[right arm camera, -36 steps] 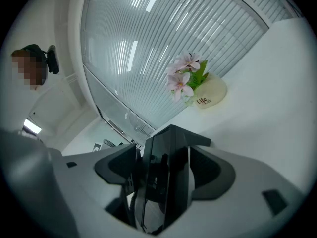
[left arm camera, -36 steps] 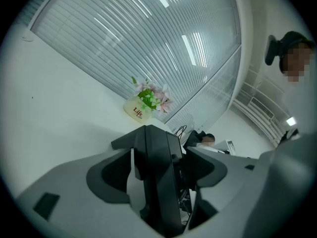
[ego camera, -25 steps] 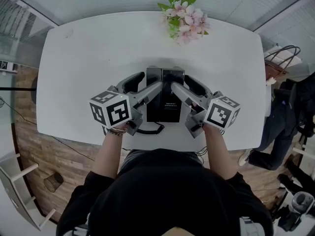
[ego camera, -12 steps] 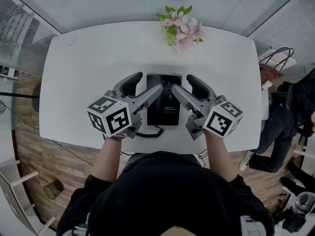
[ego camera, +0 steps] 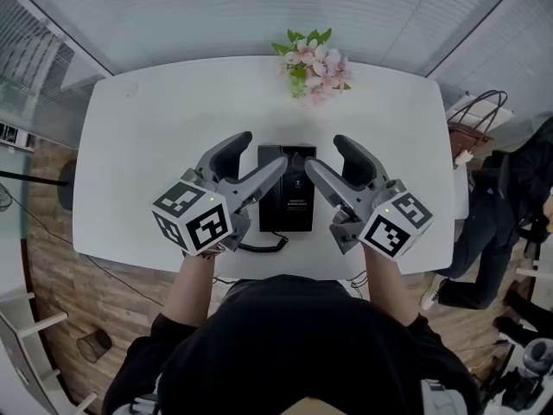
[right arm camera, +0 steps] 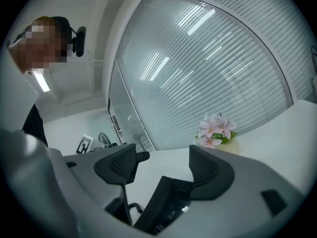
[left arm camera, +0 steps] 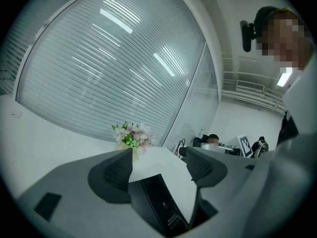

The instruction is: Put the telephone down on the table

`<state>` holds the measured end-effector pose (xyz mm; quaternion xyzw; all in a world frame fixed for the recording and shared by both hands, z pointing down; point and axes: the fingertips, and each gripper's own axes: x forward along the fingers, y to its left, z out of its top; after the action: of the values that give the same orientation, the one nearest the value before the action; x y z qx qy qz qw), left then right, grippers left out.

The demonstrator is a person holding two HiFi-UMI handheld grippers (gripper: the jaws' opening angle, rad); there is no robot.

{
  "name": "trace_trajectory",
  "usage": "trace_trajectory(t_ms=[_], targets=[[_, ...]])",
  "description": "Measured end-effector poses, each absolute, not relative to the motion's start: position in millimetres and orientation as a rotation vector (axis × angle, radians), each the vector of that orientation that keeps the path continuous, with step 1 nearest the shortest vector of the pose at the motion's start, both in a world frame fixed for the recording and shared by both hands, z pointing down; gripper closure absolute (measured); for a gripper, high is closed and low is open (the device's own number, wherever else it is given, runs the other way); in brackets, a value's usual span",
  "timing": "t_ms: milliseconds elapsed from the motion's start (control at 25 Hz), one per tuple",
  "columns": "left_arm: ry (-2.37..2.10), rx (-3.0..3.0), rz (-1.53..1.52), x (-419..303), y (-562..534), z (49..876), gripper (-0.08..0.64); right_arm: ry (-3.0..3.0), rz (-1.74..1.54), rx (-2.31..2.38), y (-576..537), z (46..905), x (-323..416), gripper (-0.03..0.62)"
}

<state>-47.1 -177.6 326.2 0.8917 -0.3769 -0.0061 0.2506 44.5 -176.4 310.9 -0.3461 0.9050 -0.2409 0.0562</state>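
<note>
A black telephone (ego camera: pixel 289 199) lies flat on the white table (ego camera: pixel 155 145), near its front edge, with its coiled cord (ego camera: pixel 263 245) trailing off the near side. My left gripper (ego camera: pixel 252 161) hovers over the phone's left side, open and holding nothing. Over the right side hangs my right gripper (ego camera: pixel 335 164), also open and empty. In the left gripper view the telephone (left arm camera: pixel 158 205) shows below the spread left gripper (left arm camera: pixel 158 166). The right gripper view shows the telephone (right arm camera: pixel 166 207) beneath the open right gripper (right arm camera: pixel 163 167).
A bunch of pink flowers (ego camera: pixel 313 61) stands at the table's far edge. Beyond the right end of the table are a handbag (ego camera: pixel 477 115) and a person in dark clothes (ego camera: pixel 501 223). Wooden floor (ego camera: pixel 52 258) lies to the left.
Both grippers have risen a little and come back toward me, staying open. The telephone has stayed flat on the table. The head camera has tilted, so the table sits lower in view.
</note>
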Motion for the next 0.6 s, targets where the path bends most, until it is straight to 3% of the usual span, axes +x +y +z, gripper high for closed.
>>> trace_trajectory(t_ms=[600], targets=[[-1.064,2.527,-0.089,-45.1,-173.0,295.4,0.210,2.761,-0.536,-1.050,-172.8,282.2,42.5,0.263]])
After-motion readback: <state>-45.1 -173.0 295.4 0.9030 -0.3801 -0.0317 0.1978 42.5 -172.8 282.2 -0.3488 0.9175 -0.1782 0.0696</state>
